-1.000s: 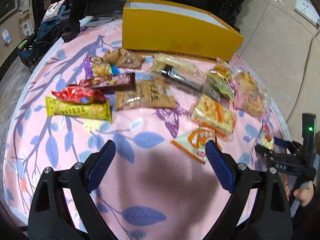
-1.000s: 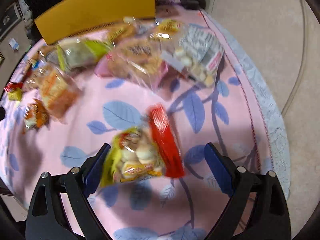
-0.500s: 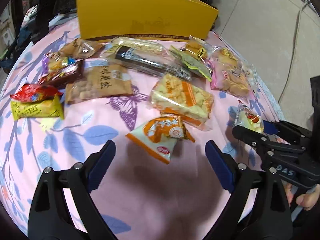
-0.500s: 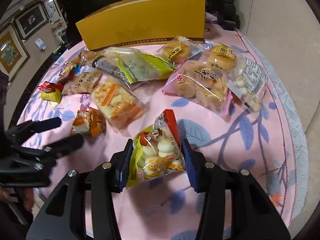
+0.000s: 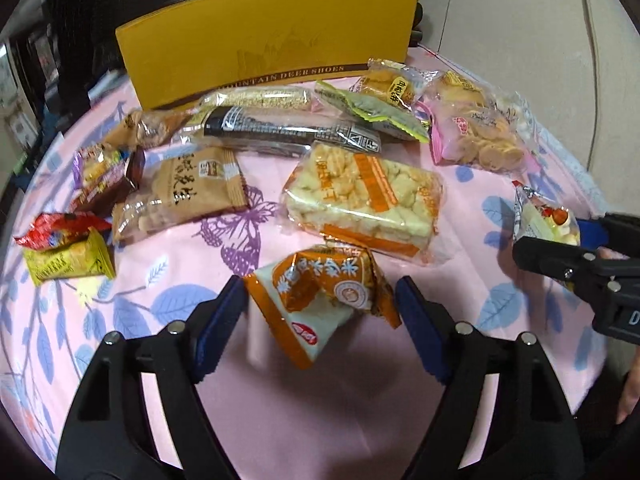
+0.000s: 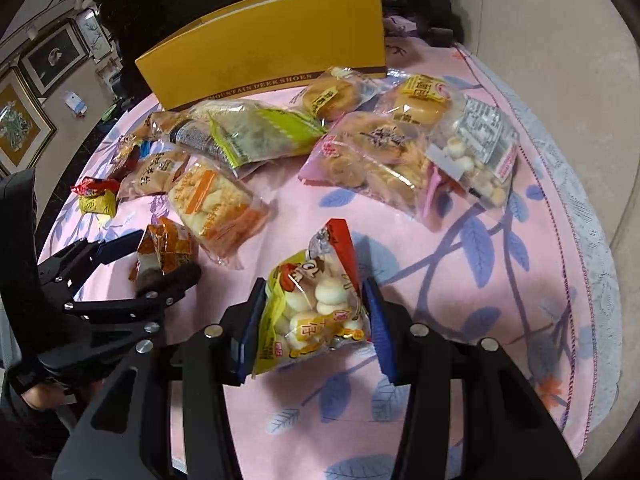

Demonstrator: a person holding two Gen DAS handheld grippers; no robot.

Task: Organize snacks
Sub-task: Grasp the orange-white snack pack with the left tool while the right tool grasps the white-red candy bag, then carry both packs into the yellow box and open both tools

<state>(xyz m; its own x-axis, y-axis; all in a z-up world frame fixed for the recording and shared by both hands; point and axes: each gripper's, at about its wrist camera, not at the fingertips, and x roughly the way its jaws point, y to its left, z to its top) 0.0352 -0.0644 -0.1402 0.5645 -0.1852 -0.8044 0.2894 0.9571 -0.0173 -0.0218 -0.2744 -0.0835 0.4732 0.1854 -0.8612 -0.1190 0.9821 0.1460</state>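
Observation:
My left gripper (image 5: 320,312) points down over an orange and white snack packet (image 5: 324,292) on the pink cloth. The packet lies between the blue pads and the jaws are closing on it, with a thin gap still showing at each side. My right gripper (image 6: 314,296) is shut on a yellow and red packet of white balls (image 6: 320,300), held just above the cloth. From the left wrist that packet (image 5: 546,220) shows at the right edge. A yellow shoe box (image 5: 272,52) stands at the back of the table.
Several snack packets lie across the pink leaf-print cloth (image 5: 320,400): a large rice cracker pack (image 5: 360,200), a brown biscuit pack (image 5: 180,196), a pink cookie bag (image 6: 372,160), and a small yellow packet (image 5: 68,264). The table's edge (image 6: 592,280) curves close on the right.
The left gripper moved forward and down over the orange packet and its jaws narrowed. The right gripper shut on the yellow and red packet, which now stands upright between its pads.

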